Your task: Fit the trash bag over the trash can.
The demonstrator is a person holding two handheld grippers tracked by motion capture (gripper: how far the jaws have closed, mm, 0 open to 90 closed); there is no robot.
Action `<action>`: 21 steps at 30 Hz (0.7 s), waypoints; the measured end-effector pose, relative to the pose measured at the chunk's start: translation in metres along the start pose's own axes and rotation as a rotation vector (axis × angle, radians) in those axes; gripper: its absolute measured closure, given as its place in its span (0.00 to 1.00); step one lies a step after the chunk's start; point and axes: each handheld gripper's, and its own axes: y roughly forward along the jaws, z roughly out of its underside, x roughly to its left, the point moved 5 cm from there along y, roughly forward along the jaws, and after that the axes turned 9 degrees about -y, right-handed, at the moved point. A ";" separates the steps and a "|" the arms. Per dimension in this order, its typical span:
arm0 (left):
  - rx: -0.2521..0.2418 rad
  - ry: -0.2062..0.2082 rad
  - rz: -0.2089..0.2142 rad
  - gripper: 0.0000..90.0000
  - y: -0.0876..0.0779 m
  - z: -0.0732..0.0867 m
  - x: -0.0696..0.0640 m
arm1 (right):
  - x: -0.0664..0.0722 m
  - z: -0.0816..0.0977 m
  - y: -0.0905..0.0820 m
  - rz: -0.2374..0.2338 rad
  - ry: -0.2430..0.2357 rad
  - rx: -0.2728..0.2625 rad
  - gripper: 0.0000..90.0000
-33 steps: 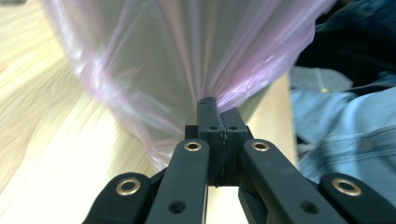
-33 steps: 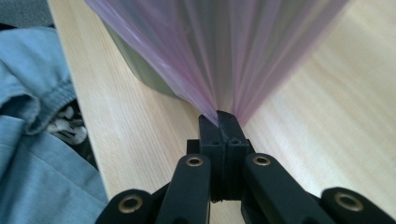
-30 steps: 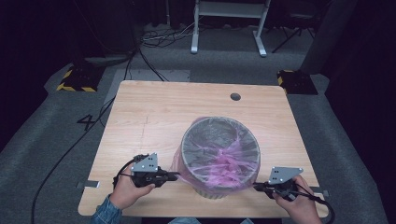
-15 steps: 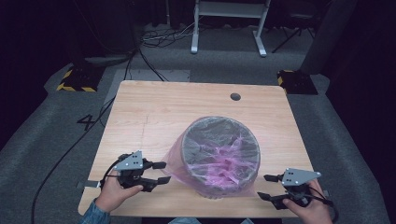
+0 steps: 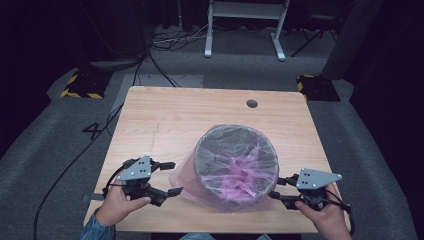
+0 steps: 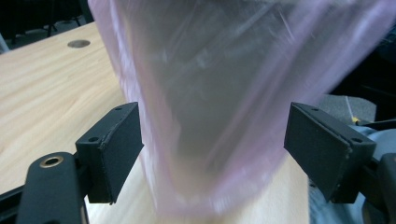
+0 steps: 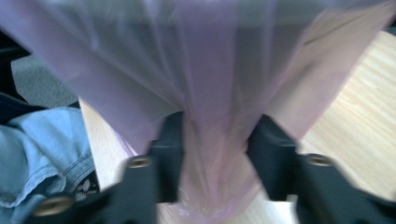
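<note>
A grey round bin (image 5: 236, 167) stood near the front edge of the tabletop (image 5: 165, 120), lined with a thin pink plastic bag (image 5: 235, 175) whose skirt hung down outside the rim and pooled on the wood at the left. The left gripper (image 5: 170, 178) sat just beside that loose skirt; its jaws had just been opening and stood wide, with the film (image 6: 205, 116) hanging between the pads, brushing the left pad at most and clear of the right one. The right gripper (image 5: 278, 188) was at the bin's right flank; its jaws had just been closing, and a gathered fold of the bag (image 7: 215, 140) ran between them, seemingly pinched, though blur left the contact uncertain.

The risk lay in the lopsided hold. With one side free, a pull from the right could drag the liner off the rim or tip the light bin towards the tabletop's near edge. The thin film could also stretch or tear at the pinched fold.
</note>
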 end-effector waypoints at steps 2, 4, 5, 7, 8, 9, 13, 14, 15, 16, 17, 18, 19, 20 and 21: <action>0.015 0.017 -0.013 0.22 0.009 -0.005 0.003 | -0.005 -0.003 -0.003 -0.002 -0.006 0.000 0.92; 0.010 0.020 -0.010 0.23 0.017 -0.010 0.008 | -0.008 -0.006 -0.004 -0.001 -0.007 -0.005 0.96; 0.006 0.016 -0.005 0.25 0.019 -0.012 0.009 | -0.010 -0.008 -0.005 0.007 -0.009 -0.004 0.98; 0.001 0.022 0.002 0.26 0.023 -0.016 0.010 | -0.012 -0.011 -0.007 0.016 -0.012 -0.005 1.00; 0.002 0.033 0.012 0.30 0.024 -0.018 0.009 | -0.014 -0.013 -0.008 0.024 -0.013 -0.007 1.00; 0.003 0.035 0.021 0.37 0.025 -0.019 0.008 | -0.016 -0.015 -0.009 0.034 -0.009 -0.009 1.00; -0.016 0.032 0.061 0.71 0.026 -0.026 0.008 | -0.022 -0.019 -0.011 0.054 -0.002 -0.018 1.00; -0.016 0.023 0.052 0.79 0.027 -0.028 0.010 | -0.023 -0.019 -0.011 0.058 -0.001 -0.020 1.00; -0.009 0.020 0.041 0.92 0.027 -0.028 0.011 | -0.025 -0.020 -0.011 0.062 -0.001 -0.021 1.00; -0.001 0.013 0.020 1.00 0.029 -0.030 0.014 | -0.026 -0.020 -0.011 0.065 0.003 -0.021 1.00; 0.001 0.004 0.016 1.00 0.029 -0.030 0.015 | -0.029 -0.020 -0.010 0.066 0.008 -0.025 1.00; 0.011 -0.004 -0.005 1.00 0.031 -0.030 0.018 | -0.030 -0.019 -0.010 0.067 0.008 -0.025 1.00; 0.022 -0.007 -0.020 1.00 0.033 -0.029 0.021 | -0.031 -0.018 -0.009 0.070 0.015 -0.021 1.00; 0.032 -0.011 -0.035 1.00 0.035 -0.027 0.024 | -0.033 -0.017 -0.008 0.073 0.019 -0.016 1.00; 0.041 -0.020 -0.043 1.00 0.038 -0.025 0.026 | -0.036 -0.015 -0.006 0.079 0.023 -0.009 1.00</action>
